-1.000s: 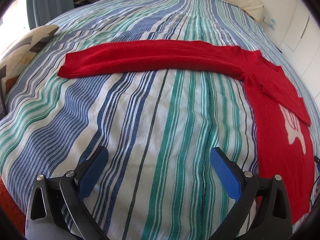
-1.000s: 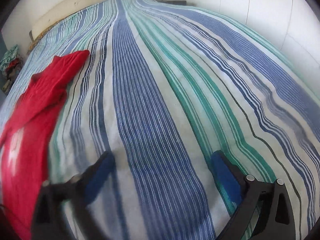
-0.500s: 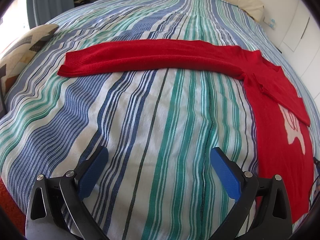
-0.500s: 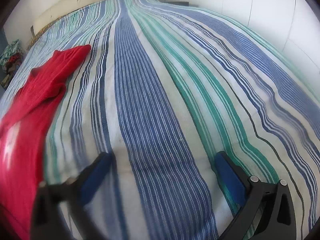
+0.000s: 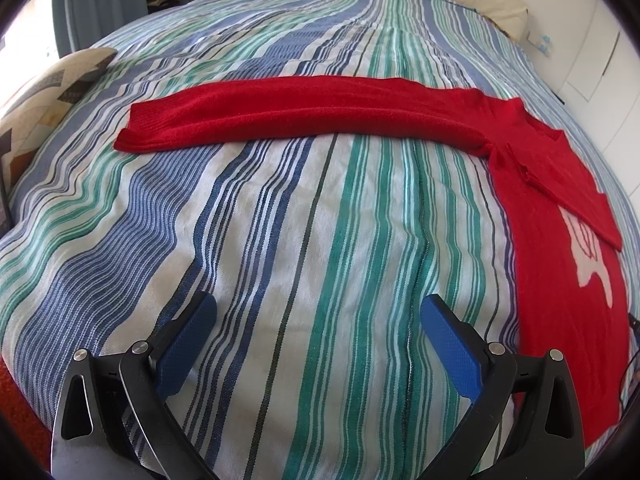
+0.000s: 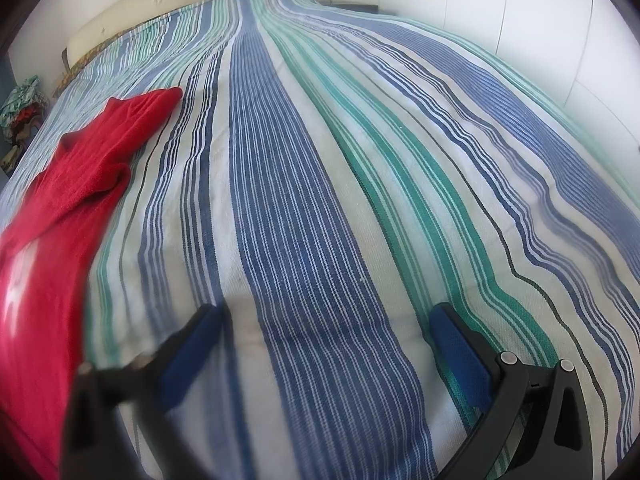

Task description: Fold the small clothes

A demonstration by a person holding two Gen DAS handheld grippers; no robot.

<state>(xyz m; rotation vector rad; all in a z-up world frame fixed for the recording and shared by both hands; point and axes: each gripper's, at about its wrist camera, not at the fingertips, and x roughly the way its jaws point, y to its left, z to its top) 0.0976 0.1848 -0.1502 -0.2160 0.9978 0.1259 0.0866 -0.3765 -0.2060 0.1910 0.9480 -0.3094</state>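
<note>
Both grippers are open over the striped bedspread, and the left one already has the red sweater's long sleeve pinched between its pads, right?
Not quite. Both grippers are open over the striped bedspread, but the left gripper holds nothing: in the left wrist view the red sweater lies flat, its long sleeve stretched across the bed well ahead of the pads. The right gripper is empty too.

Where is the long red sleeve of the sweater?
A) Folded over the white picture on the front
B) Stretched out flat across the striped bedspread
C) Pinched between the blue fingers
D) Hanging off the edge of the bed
B: the sleeve lies straight across the bedspread, and the left gripper sits open and empty, well short of it.
</note>
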